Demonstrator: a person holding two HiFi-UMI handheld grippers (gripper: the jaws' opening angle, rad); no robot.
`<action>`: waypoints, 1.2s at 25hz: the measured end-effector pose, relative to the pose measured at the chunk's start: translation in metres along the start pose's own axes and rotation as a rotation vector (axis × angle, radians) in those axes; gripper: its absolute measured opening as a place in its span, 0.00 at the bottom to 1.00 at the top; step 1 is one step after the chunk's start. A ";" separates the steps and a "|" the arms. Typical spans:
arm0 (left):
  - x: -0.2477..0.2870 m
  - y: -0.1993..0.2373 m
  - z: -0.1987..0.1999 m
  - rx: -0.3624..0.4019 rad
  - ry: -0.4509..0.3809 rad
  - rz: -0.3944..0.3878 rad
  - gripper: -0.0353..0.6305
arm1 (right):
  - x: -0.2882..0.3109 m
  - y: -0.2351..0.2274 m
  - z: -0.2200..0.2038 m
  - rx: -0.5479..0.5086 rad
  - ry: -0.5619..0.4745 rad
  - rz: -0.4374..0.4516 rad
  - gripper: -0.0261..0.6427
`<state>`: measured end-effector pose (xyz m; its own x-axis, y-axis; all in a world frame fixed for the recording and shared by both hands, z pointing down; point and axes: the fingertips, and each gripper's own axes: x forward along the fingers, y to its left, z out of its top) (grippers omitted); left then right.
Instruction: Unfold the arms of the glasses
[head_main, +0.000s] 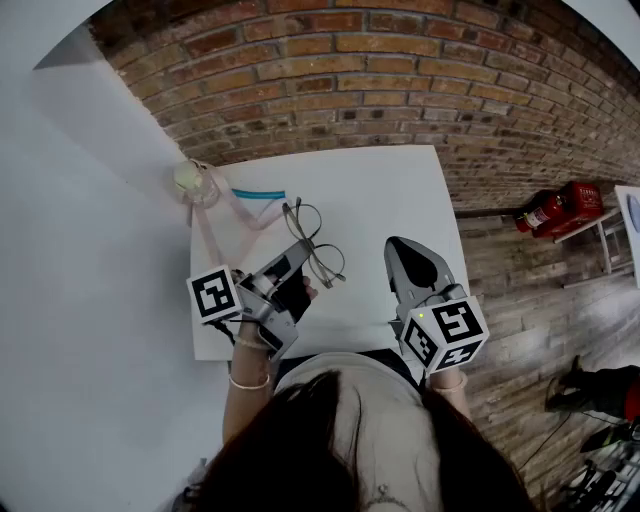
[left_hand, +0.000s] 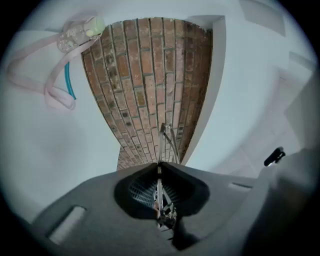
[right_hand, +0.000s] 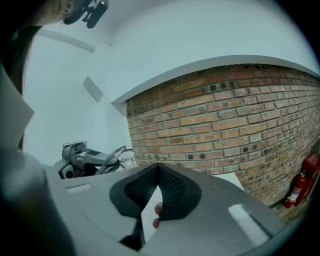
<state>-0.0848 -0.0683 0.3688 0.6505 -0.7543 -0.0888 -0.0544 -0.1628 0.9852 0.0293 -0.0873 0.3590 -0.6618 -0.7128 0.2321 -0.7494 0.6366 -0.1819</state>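
Seen from the head view: a white counter set against a brick wall, with both grippers over its near edge.

Left gripper at the near left, jaws closed on a thin metal part of the glasses. Confirmed in the left gripper view, at the left gripper: pads pressed together with wire frame pinched between them, and the rest of the glasses sticking out edge-on past the tips, against the brick. Two wire-rimmed lenses jutting beyond the jaws toward the middle of the counter (arms folded or open: too fine to tell). Contact between frame and counter not clear either.

Right gripper near the glasses but apart from them, pointing toward the wall. In the right gripper view, at the right gripper: jaw tips meeting, nothing held, only white counter and a fingertip showing through the gap behind them. Off to its left there, the left gripper with the glasses.

At the far left corner of the counter, a small clear bottle on a pale pink strap, with a teal strip just beside it. On the wooden floor to the right, a red fire extinguisher.
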 end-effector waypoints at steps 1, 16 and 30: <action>0.001 -0.001 0.000 -0.002 -0.001 -0.002 0.09 | -0.001 -0.001 0.001 0.002 0.000 -0.001 0.05; 0.011 0.001 0.009 -0.006 0.006 -0.005 0.09 | -0.002 0.015 0.014 0.013 -0.056 0.111 0.05; 0.022 0.002 0.019 -0.015 0.029 -0.013 0.09 | 0.007 0.035 0.014 -0.002 -0.059 0.202 0.05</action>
<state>-0.0851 -0.0979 0.3660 0.6725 -0.7337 -0.0974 -0.0348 -0.1627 0.9861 -0.0020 -0.0741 0.3411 -0.7987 -0.5864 0.1349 -0.6013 0.7690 -0.2170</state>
